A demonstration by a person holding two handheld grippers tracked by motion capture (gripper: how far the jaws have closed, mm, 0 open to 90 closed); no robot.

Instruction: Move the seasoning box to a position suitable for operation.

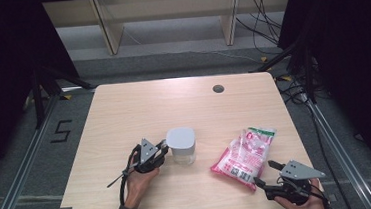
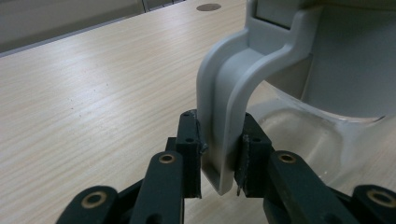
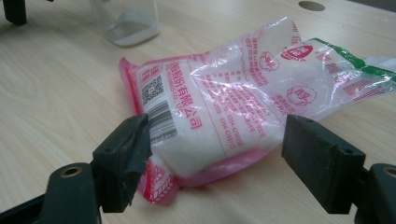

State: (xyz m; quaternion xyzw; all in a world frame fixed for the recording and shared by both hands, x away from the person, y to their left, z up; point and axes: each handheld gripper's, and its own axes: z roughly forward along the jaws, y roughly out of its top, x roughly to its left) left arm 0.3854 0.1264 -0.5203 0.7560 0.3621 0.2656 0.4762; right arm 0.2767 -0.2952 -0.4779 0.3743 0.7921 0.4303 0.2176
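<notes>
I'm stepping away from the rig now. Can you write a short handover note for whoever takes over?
Left hand-held gripper: shut on the grey handle of the lidded clear jar, mid-table.
Right hand-held gripper: open, jaws either side of the near end of the pink-and-clear bag, not pressing it.
Done: jar handle gripped.
Left: bag not yet grasped; jar lid still on.

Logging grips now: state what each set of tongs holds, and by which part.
Left tongs clamp the jar's grey lid latch near its lower end. Right tongs stand open around the pink bag, holding nothing.
</notes>
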